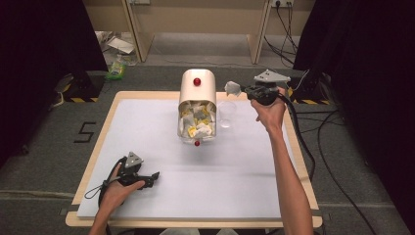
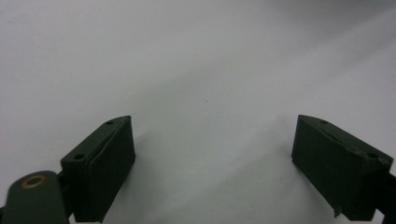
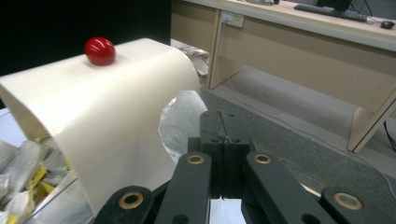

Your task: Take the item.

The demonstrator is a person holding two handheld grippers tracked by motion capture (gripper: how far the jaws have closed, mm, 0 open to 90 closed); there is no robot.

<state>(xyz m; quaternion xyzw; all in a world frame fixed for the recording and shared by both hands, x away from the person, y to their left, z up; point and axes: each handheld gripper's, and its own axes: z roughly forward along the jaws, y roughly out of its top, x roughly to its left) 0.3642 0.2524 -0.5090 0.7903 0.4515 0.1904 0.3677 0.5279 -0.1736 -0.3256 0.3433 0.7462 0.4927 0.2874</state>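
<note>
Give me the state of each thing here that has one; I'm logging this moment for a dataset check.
Cream container: lid rolled open, tea bags showing inside.
Clear cup: upright beside the container, looks empty.
White packet: pinched in the right tongs, held in the air near the container.
Right tongs: shut on the packet, raised above the cup.
Left tongs: open, holding nothing, low over the white mat.

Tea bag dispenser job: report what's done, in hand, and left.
Done: a white packet is out of the cream dispenser, clamped in the right gripper. In hand: it hangs above the clear cup. Left: dropping it in. The left gripper rests open on the table.
</note>
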